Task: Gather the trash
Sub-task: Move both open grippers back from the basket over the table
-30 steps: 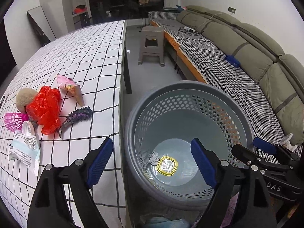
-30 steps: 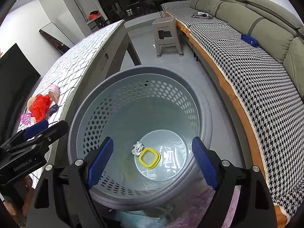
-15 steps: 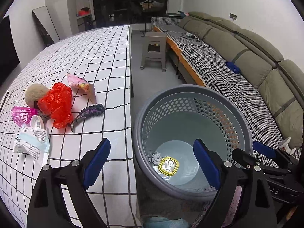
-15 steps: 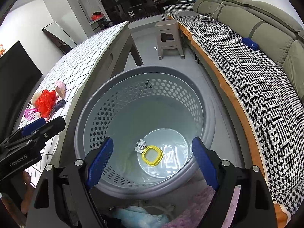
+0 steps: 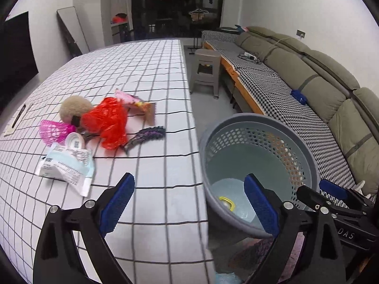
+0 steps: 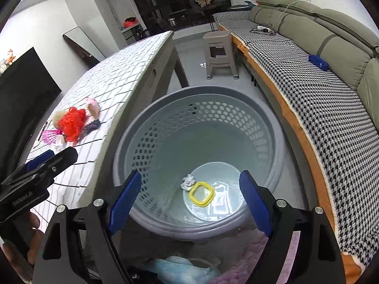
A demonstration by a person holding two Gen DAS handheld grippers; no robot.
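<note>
Left gripper (image 5: pixel 189 203) nearer the trash; both grippers wide, empty.
Wrapper (image 5: pixel 67 163) lies ahead-left on table (image 5: pixel 151 75); right gripper (image 6: pixel 189 196) over basket (image 6: pixel 236 94).

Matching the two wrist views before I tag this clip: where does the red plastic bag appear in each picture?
Left wrist view: red plastic bag sits left of centre on the checked table, among the other trash.
Right wrist view: the same bag is small, at the far left, on the table beside the basket.
Shared landmark: the grey perforated basket to the bag's right in both.
</note>
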